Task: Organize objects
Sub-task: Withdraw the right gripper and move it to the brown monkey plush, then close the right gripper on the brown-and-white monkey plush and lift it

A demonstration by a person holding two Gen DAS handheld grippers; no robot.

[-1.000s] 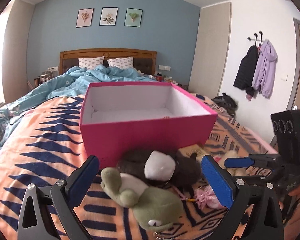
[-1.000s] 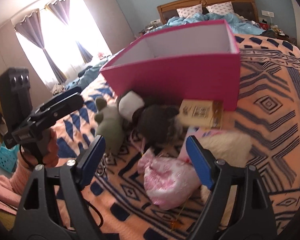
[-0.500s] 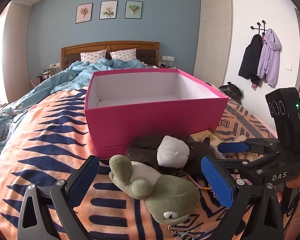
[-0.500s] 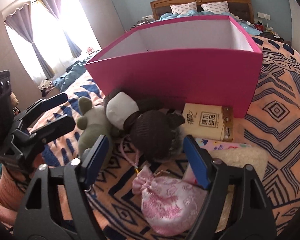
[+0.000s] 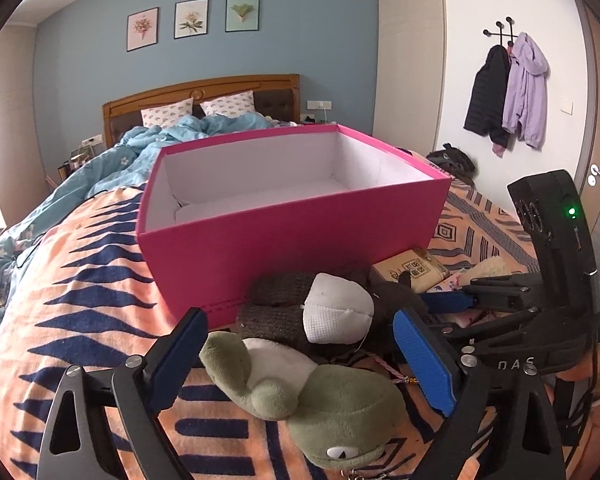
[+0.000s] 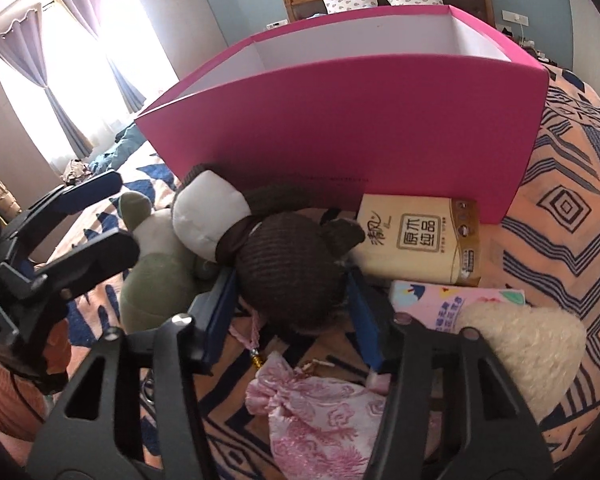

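- Dark brown knitted plush doll with a white cloth face (image 6: 288, 276): lies mid-frame in the right wrist view, on the orange and navy patterned blanket (image 6: 556, 216), just in front of the pink cardboard box with white inside (image 6: 340, 128).
- Handling, by judgement: light, soft, compressible; the knit gives friction, so slip is unlikely. The round head is the bulkiest, firmest hold; limbs would flop.
- Right gripper (image 6: 290, 300): jaws have just been closing, with the doll's head between them. Both blue pads sit at the head's sides and seem to press it; I read this as a grip on the doll.
- Left gripper (image 5: 300, 360): jaws wide, have just been closing a little, around the green plush frog with a white belly (image 5: 320, 404); pads stand clear of it.
- Near neighbours: tan tissue pack with printed characters (image 6: 420, 240) touching the box front; pink brocade drawstring pouch (image 6: 320, 412) at lower centre; cream fleecy item (image 6: 528, 344) at lower right.
- Right view alone shows pad contact, pouch and pack label.
- Left view alone shows the box interior, which looks empty, plus the doll's white face (image 5: 336, 312) and the right gripper's side.
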